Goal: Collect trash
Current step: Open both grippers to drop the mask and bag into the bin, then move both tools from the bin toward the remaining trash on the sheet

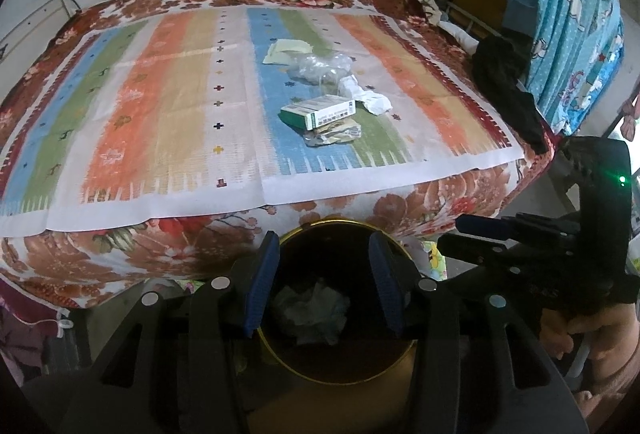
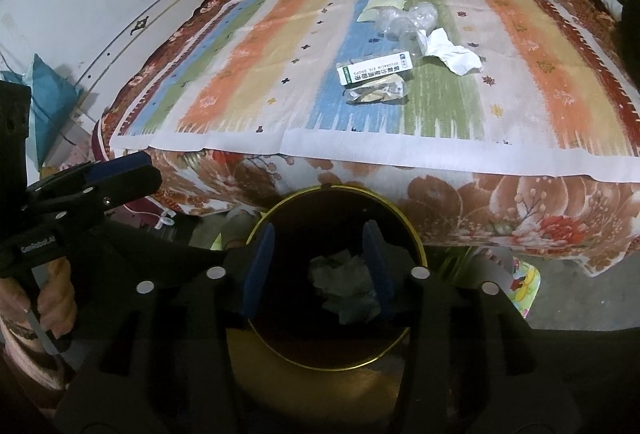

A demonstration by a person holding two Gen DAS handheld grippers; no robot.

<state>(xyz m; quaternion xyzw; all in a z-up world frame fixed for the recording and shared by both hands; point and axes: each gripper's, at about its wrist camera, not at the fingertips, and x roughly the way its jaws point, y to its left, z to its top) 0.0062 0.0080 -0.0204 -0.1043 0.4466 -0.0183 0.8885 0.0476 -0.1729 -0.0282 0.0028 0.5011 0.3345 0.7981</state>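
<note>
Blue-padded left gripper (image 1: 324, 282) and right gripper (image 2: 316, 270): both stood parted, empty, over the round gold-rimmed dark bin (image 1: 408, 354) holding crumpled tissue (image 1: 310, 312). 5 scraps, including the green-and-white carton (image 1: 318, 112), lay well apart on the striped cloth (image 1: 160, 106); thin clear plastic (image 1: 320, 68) risked slipping.

free: bin mouth (image 1: 336, 380) | obstacle: bed edge (image 1: 360, 206) just beyond
</note>
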